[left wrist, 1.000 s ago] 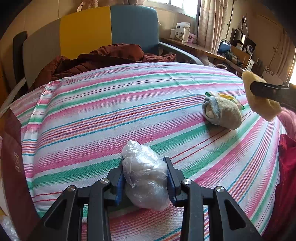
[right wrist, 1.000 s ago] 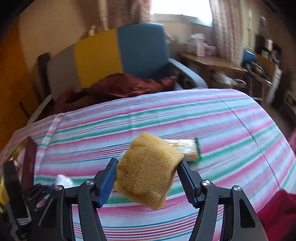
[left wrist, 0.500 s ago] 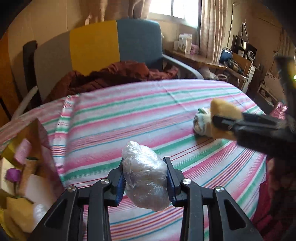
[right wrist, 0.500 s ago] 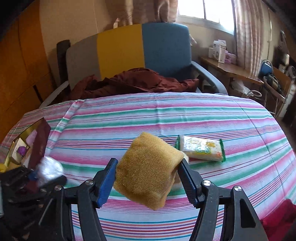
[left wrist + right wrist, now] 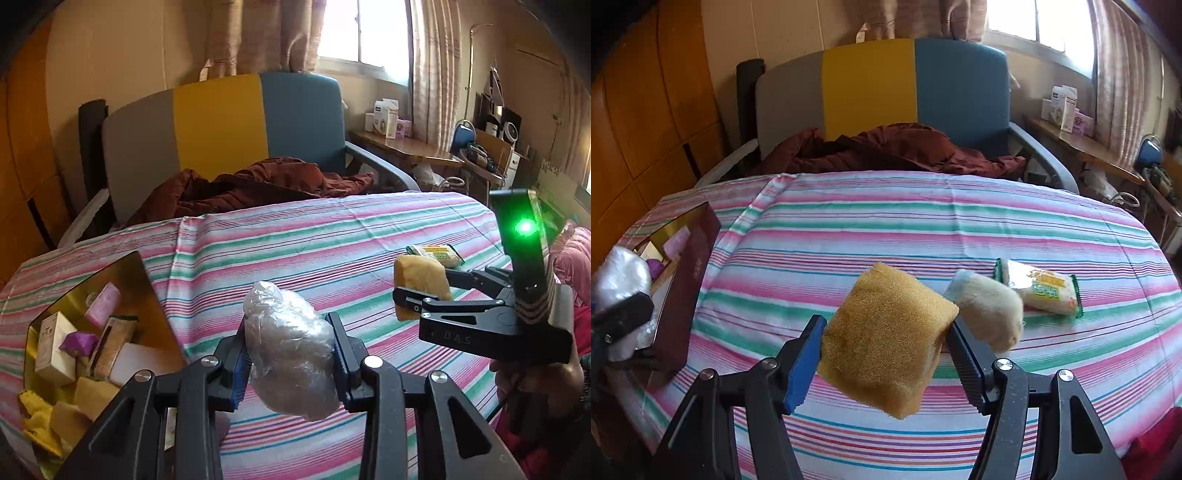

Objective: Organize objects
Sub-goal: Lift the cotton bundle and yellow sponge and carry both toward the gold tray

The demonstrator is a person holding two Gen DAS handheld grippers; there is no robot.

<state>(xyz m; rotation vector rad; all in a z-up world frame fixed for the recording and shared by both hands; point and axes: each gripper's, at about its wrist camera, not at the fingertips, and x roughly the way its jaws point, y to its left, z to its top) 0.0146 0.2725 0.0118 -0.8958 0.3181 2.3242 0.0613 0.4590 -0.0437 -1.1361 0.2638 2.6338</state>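
My left gripper (image 5: 290, 350) is shut on a crumpled clear plastic bag (image 5: 290, 343) and holds it above the striped cloth, just right of the open box (image 5: 147, 295). That maroon box with a gold lining holds several sponges, small cartons and packets. My right gripper (image 5: 886, 350) is shut on a yellow-brown sponge (image 5: 886, 339), also in the air; the sponge (image 5: 419, 280) shows in the left wrist view too. A rolled beige sock (image 5: 988, 308) and a green-edged snack packet (image 5: 1043, 286) lie on the table (image 5: 886, 221). The bag (image 5: 618, 275) appears at the left edge of the right wrist view, over the box (image 5: 687, 273).
A grey, yellow and blue armchair (image 5: 886, 96) stands behind the table with a dark red garment (image 5: 886, 151) on its seat. A wooden side table (image 5: 410, 147) with cartons stands at the back right. A hand (image 5: 535, 376) grips the right tool.
Both grippers moved left across the table with their loads. The left one rose, and the open box has come into view at its lower left. The sock now lies behind the right gripper.
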